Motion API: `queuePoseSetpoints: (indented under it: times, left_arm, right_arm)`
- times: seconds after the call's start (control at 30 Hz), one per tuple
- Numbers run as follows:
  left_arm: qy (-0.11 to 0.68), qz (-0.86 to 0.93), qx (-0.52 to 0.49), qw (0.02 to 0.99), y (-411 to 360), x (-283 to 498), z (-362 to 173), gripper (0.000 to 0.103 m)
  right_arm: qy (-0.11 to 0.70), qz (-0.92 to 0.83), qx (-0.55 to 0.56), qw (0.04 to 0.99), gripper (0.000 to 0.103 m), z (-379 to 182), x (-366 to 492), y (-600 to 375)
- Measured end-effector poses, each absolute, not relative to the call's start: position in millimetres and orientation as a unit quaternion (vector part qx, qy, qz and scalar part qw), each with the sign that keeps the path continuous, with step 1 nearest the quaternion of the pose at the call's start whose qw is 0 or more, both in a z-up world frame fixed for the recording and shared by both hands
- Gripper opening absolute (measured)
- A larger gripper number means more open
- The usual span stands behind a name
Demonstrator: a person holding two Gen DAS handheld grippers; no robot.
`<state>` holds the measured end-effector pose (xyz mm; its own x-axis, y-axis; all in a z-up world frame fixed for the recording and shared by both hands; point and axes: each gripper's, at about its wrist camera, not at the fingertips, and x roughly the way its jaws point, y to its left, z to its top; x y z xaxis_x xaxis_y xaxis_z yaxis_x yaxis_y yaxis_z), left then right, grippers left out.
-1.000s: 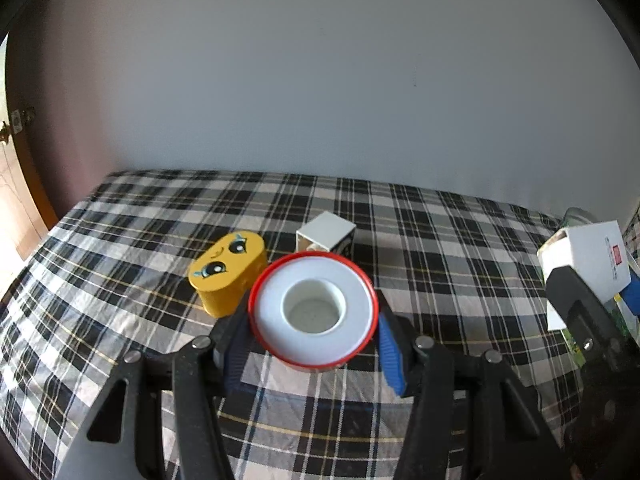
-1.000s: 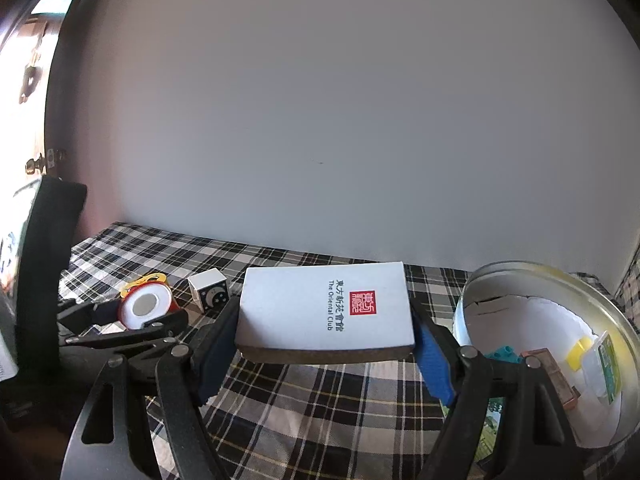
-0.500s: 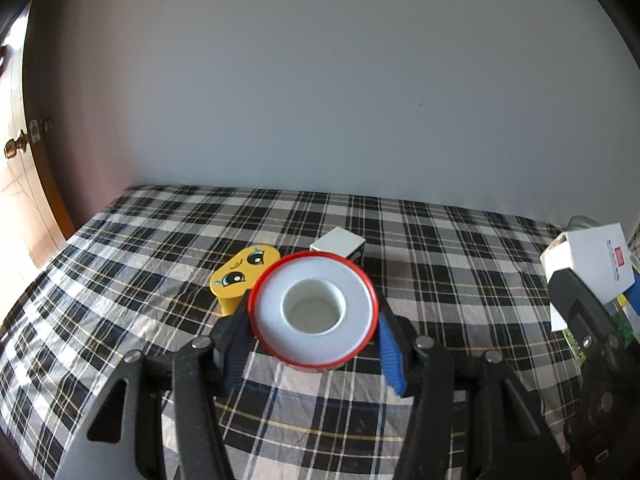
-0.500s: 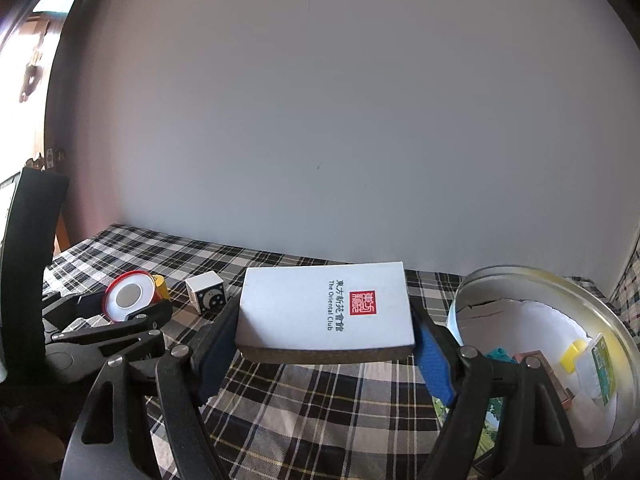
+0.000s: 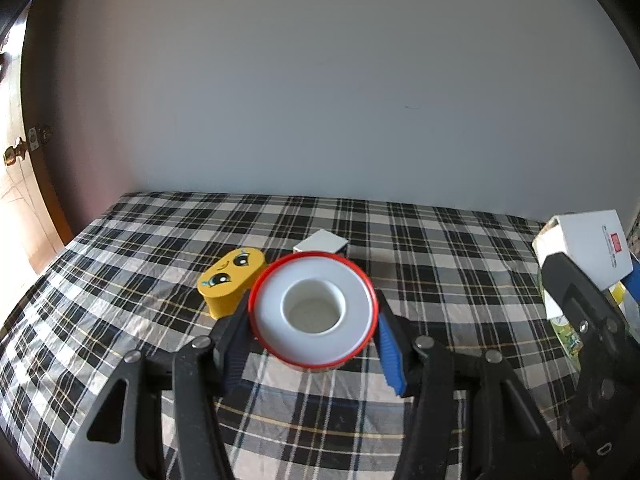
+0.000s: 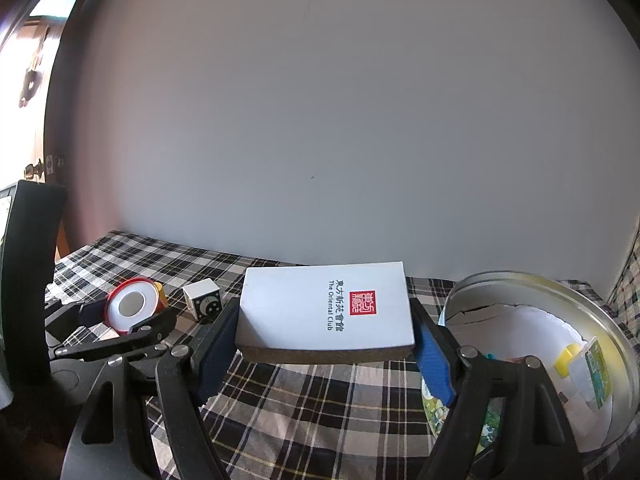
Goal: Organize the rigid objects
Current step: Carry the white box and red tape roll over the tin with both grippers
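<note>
My left gripper (image 5: 312, 344) is shut on a red-rimmed white tape roll (image 5: 313, 310), held above the checked cloth. It also shows in the right wrist view (image 6: 132, 308). My right gripper (image 6: 326, 344) is shut on a flat white box (image 6: 326, 312) with a red seal, held level above the cloth; the box also shows at the right of the left wrist view (image 5: 592, 252). On the cloth lie a yellow face-printed box (image 5: 232, 280) and a small white cube (image 5: 320, 245), just beyond the roll. A round metal tin (image 6: 600, 312) with several small items stands right of the white box.
The checked cloth (image 5: 440, 264) covers the surface up to a plain wall (image 5: 320, 100). A wooden door with a brass knob (image 5: 16, 156) is at the far left. The cloth's left edge drops off near the door.
Both grippers have risen and tilted a little with their loads still held. The yellow box and white cube sit farther behind the roll in the left wrist view.
</note>
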<state>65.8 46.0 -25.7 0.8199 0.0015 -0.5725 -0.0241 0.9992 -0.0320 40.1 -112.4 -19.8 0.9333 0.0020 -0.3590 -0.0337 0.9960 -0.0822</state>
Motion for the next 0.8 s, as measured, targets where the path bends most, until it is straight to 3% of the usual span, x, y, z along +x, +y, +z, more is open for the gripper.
queuePoseSetpoints:
  times: [0.8]
  left_arm:
    - [0.279,-0.041,-0.003,0.959,-27.3,40.8,-32.0,0.054]
  right_arm:
    - [0.157,-0.032,-0.057,0.985,0.080,-9.6,-2.0,-176.9]
